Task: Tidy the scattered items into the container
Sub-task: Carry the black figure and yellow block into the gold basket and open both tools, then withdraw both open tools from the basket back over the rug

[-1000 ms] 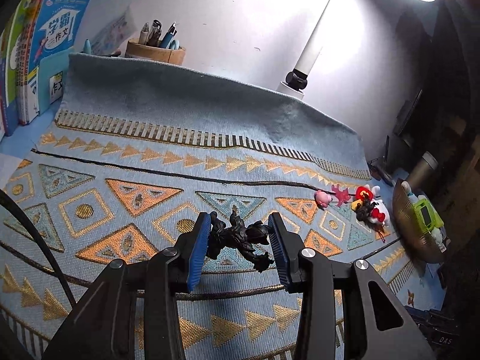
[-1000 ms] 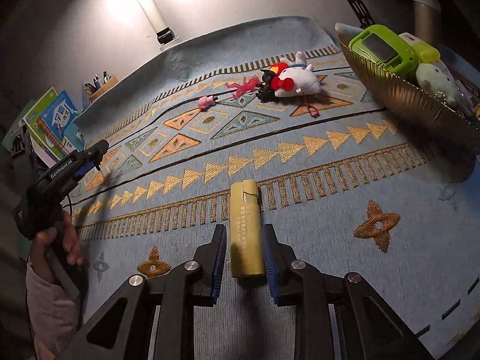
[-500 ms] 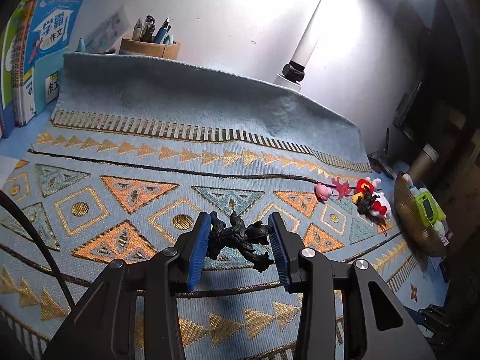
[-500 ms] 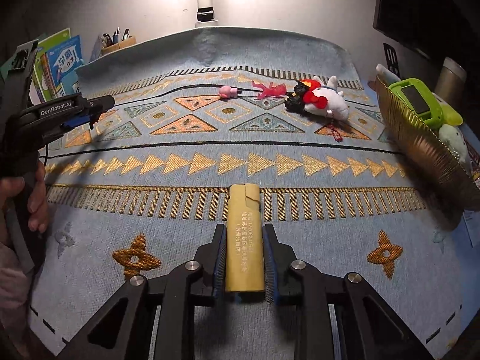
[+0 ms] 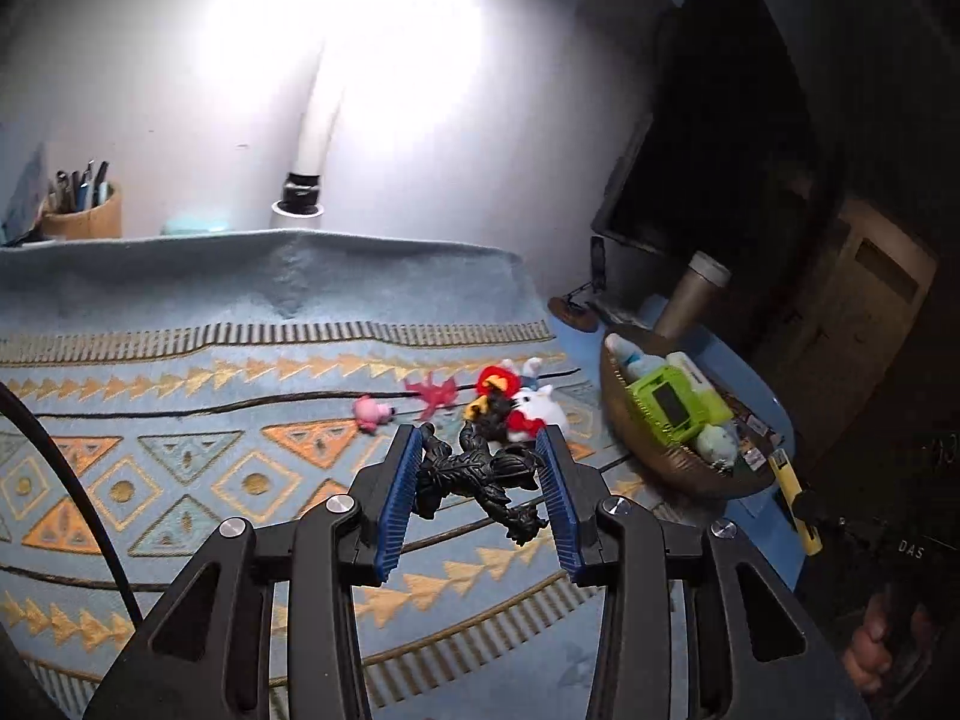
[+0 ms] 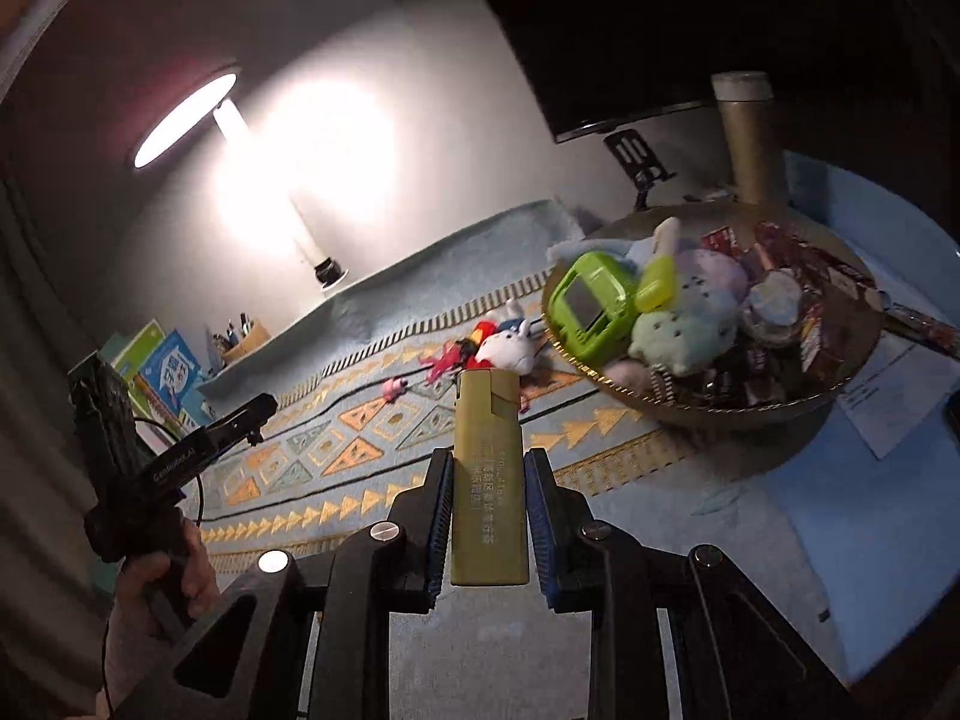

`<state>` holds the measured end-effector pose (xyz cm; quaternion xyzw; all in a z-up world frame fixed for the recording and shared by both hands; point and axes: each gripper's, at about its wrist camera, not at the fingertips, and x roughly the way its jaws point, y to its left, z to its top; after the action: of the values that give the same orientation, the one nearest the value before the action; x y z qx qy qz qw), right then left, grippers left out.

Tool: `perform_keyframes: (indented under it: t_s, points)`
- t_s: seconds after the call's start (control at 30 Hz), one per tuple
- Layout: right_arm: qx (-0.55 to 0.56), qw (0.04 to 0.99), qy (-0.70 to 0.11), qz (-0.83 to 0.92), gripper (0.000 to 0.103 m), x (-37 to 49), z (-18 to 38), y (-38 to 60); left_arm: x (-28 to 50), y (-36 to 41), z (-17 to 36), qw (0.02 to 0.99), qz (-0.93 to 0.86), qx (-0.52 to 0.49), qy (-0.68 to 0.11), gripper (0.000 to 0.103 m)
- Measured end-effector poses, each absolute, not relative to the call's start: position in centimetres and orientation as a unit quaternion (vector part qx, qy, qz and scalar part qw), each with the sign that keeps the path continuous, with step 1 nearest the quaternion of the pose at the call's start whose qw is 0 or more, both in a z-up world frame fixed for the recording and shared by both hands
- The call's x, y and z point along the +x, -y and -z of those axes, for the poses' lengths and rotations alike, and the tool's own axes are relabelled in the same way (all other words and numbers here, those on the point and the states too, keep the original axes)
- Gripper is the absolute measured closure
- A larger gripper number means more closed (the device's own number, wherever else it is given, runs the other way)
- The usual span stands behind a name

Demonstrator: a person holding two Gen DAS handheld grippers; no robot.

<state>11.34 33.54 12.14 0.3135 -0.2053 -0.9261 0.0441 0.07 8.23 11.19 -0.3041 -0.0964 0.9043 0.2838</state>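
Left gripper (image 5: 480,486) pinching a black figurine (image 5: 477,474), lifted clear of the patterned blue rug (image 5: 180,420). Right gripper (image 6: 487,516) clamped on an olive-yellow lighter (image 6: 487,480), likewise off the rug. Farther on, small toys (image 5: 516,402) lying scattered. Beyond, right, a gold bowl (image 6: 690,414) heaped with items.

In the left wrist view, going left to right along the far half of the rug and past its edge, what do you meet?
Pen holder → lamp base → pink toy → red and white plush → bronze bowl → green gadget in the bowl → yellow lighter.
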Motion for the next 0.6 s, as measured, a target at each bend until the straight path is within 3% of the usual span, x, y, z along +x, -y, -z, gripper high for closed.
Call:
perform_keyframes:
  t_s: [0.17, 0.5, 0.53, 0.6]
  points:
    - [0.286, 0.008, 0.304, 0.909, 0.080, 11.3, -13.8, -41.6, -0.7, -16.5, -14.1, 0.361, -0.878, -0.299, 0.091, 0.066]
    - [0.273, -0.076, 0.346, 0.894, 0.080, 5.5, -13.8, -49.7, -5.4, -29.6, -13.9, 0.425, -0.837, -0.328, 0.106, 0.066]
    - [0.274, -0.079, 0.352, 0.891, 0.080, 4.9, -13.5, -50.0, -6.1, -30.4, -13.6, 0.432, -0.829, -0.335, 0.116, 0.064]
    - [0.280, -0.075, 0.354, 0.889, 0.079, 3.9, -13.0, -50.6, -7.3, -31.4, -12.8, 0.427, -0.818, -0.362, 0.136, 0.046]
